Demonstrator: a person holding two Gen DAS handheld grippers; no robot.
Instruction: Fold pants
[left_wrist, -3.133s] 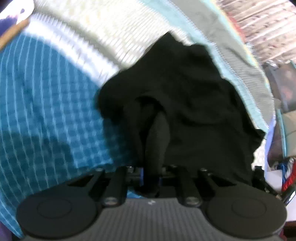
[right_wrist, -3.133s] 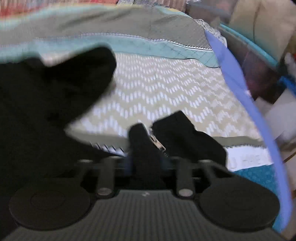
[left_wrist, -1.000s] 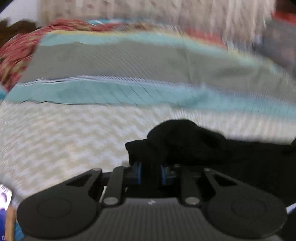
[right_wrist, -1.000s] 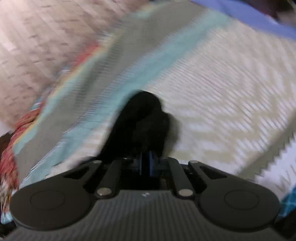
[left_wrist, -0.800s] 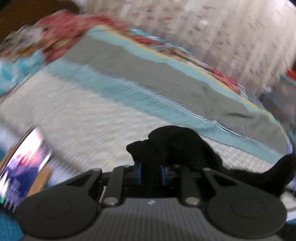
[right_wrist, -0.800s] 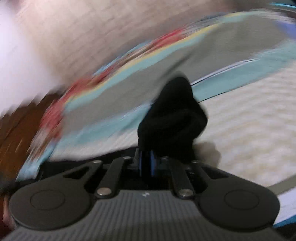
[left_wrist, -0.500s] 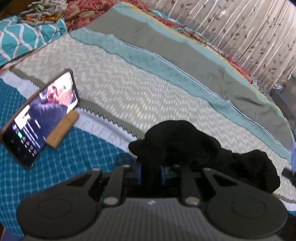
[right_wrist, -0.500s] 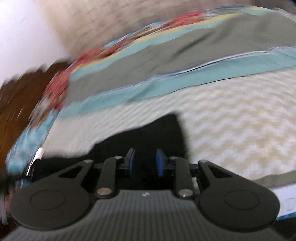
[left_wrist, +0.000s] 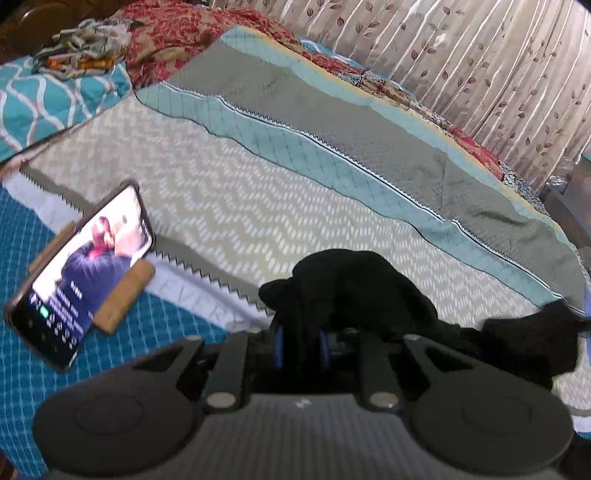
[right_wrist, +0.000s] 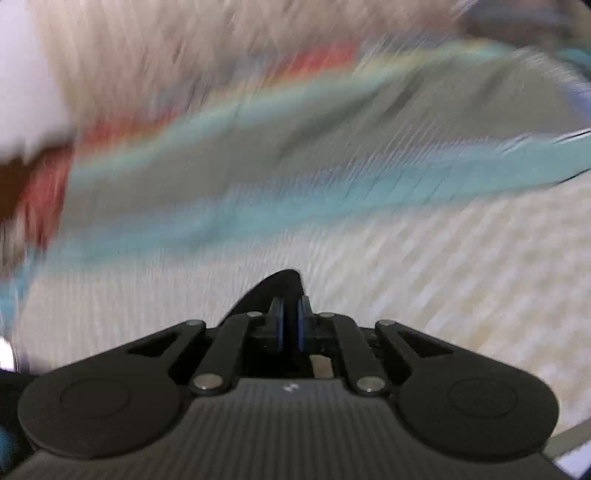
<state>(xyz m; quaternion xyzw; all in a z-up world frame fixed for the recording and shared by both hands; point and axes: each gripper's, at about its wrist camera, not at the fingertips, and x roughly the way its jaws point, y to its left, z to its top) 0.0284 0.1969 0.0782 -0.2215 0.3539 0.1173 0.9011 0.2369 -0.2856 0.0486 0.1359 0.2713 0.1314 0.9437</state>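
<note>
Spreading step, I judge: the left gripper clenches a bunch of the black pants near the bedspread, while the right gripper, nearly closed, pinches a thin dark edge, so the next move calls for laying them flat.

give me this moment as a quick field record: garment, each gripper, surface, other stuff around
garment: black fabric pants, bunched on the bed
left gripper: jaws shut on the pants
right gripper: jaws nearly together, grip unclear in the blurred view
surface: chevron-patterned quilted bedspread
nearby: lit smartphone propped on a wooden stand, to the left
backdrop: leaf-print curtain
</note>
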